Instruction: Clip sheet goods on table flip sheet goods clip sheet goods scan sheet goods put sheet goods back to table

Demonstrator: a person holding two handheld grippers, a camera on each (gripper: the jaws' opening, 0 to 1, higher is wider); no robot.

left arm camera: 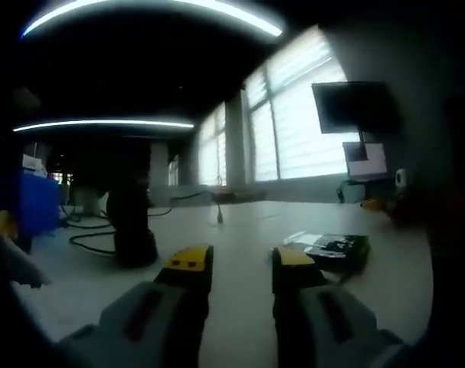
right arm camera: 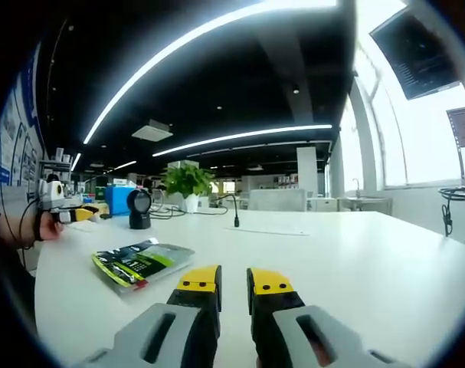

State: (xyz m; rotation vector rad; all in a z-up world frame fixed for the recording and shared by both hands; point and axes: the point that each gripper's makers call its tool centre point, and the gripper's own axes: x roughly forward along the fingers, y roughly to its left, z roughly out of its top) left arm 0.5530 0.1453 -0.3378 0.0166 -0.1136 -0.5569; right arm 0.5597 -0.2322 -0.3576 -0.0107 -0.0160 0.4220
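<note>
Jaws up front: right gripper has its yellow-tipped jaws standing slightly apart with nothing between them, low over the table. Left gripper is spread a bit wider, also empty.
Sheet goods: flat green-and-black packet lying on the table, just ahead and to the left of the right gripper in the right gripper view. Left gripper view has it too, just past the right-hand jaw tip, looking darker there.
How it'll handle: my guess is light, thin and floppy, glossy wrapper so probably a bit slippery. Looks like it'd sag if held at one corner.
Where to grab: I'd go for the near edge that's slightly raised off the table, pinching the rim rather than the middle.
Pose: both grippers low and about level with the tabletop, pointed across it, neither touching the packet.
Scanner: black stand-type thing further back on the table; in the left gripper view a dark upright shape is likely the same one.
Hand: someone's hand at the far left edge of the right gripper view, near the left gripper there.
</note>
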